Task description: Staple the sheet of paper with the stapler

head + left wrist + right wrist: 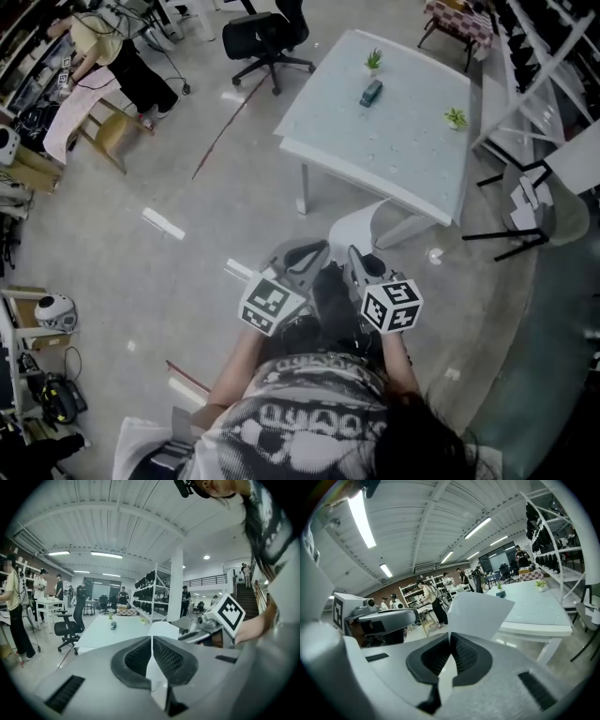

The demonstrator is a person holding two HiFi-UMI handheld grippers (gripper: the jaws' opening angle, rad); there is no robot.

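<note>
**A:** Where is the sheet of paper [361,225] at this point?

**B:** It's up in the air in front of the person, well short of the white table [412,159]. Both claws have hold of it. The left gripper [151,654] has its jaws pressed together on the sheet, with the white paper running up between the ribbed pads. The right gripper [450,654] is clamped on it the same way, so the sheet bows between the two.

**A:** And the stapler [371,92]?

**B:** I take it to be the small dark teal object on the tabletop, lying between two potted plants [374,60] and well apart from the paper. It's too small in every view for me to be sure. Nothing is touching it.

**A:** So how far along would you put the task?

**B:** Early, I'd say. The sheet is in hand, and that's the only part I'd count as done. It isn't on the table, no edge of it is in the stapler's mouth, and I can't see a staple in it.

**A:** What's left, then?

**B:** Almost all of it. The sheet has to reach the table and a corner has to go into the stapler. One claw would probably have to let go so it can press the stapler down while the other steadies the paper. The sheet is thin and already curved, so it could easily buckle or slip as it goes in.
</note>
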